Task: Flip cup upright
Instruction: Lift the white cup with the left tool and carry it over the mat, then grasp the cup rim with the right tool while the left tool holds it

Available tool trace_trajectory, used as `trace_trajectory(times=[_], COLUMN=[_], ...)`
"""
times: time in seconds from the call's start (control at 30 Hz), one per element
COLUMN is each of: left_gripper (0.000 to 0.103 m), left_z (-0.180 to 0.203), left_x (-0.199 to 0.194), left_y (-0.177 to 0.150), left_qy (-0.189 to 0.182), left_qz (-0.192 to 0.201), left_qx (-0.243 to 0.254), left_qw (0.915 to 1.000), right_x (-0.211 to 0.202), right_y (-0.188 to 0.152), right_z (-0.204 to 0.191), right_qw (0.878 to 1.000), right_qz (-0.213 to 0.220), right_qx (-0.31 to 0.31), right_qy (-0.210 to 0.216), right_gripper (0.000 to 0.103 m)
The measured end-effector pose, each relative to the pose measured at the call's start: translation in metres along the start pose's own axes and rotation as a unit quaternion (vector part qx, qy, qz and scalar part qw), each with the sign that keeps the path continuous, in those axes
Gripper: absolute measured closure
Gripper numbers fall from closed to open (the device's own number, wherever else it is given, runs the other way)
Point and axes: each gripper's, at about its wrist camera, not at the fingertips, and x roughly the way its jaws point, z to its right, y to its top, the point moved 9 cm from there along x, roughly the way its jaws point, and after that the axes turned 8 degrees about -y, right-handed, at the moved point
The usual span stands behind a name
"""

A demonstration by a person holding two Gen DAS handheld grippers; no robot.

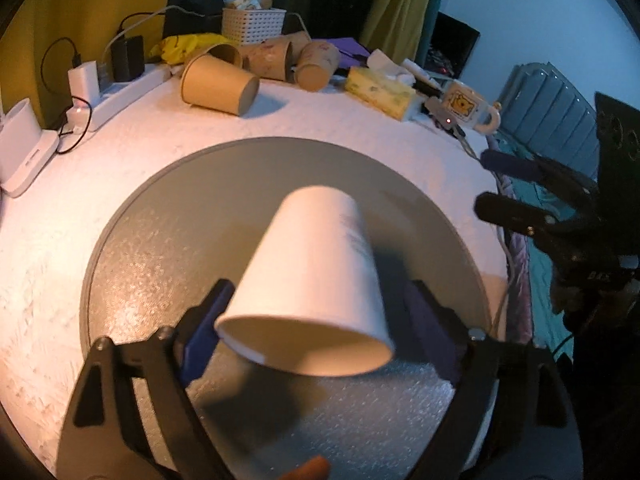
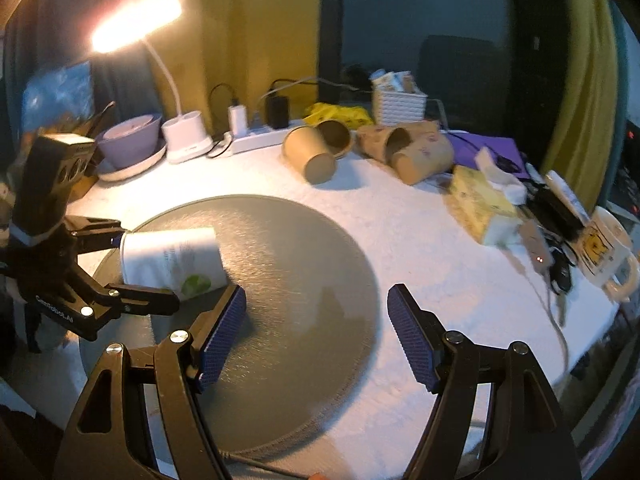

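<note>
One white paper cup point(image 1: 316, 276) lies tilted between the blue-padded fingers of the left gripper point(image 1: 316, 320), which clamps it near the rim above the round grey mat point(image 1: 168, 248), its open mouth facing the camera. The right gripper point(image 2: 316, 332) hangs over the mat's edge with jaws wide apart, holding nothing. Four brown paper cups point(image 2: 310, 152) lie toppled at the back; one white lattice basket point(image 2: 398, 106) stands behind them. The white cup's printing is blurred.

The right gripper point(image 2: 316, 334) has black angular arms with silver screws behind the jaws and dark blue ribbed pads point(image 2: 410, 336). The left gripper point(image 1: 316, 322) looks the same, with white lettering on its black frame.
</note>
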Motion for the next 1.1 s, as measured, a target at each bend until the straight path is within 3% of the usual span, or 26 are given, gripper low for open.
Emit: trace_trajectory(times=[0.43, 0.6, 0.77, 0.83, 0.9, 0.93, 1.1], left_gripper=[0.015, 0.015, 0.015, 0.015, 0.015, 0.015, 0.015], left_z=[0.0, -0.004, -0.009, -0.014, -0.02, -0.023, -0.048], left_x=[-0.019, -0.036, -0.049, -0.055, -0.063, -0.066, -0.089], left_y=[-0.002, -0.006, -0.013, -0.018, -0.023, -0.024, -0.037], left_qy=[0.009, 0.017, 0.025, 0.029, 0.037, 0.043, 0.072], left_qz=[0.019, 0.039, 0.056, 0.061, 0.066, 0.068, 0.089], left_qx=[0.015, 0.011, 0.003, -0.002, -0.007, -0.009, -0.036], left_qw=[0.9997, 0.999, 0.9981, 0.9977, 0.9971, 0.9967, 0.9928], right_x=[0.01, 0.011, 0.01, 0.011, 0.015, 0.02, 0.036], right_y=[0.017, 0.026, 0.029, 0.027, 0.025, 0.025, 0.028], right_z=[-0.042, -0.072, -0.111, -0.126, -0.145, -0.152, -0.176], right_qw=[0.993, 0.973, 0.923, 0.892, 0.854, 0.843, 0.809], right_qz=[-0.004, -0.006, -0.008, -0.002, 0.002, 0.0, -0.011], right_qx=[-0.1, -0.202, -0.345, -0.41, -0.477, -0.496, -0.547], right_qy=[0.061, 0.112, 0.171, 0.189, 0.207, 0.208, 0.213], right_gripper=[0.027, 0.027, 0.027, 0.027, 0.027, 0.027, 0.027])
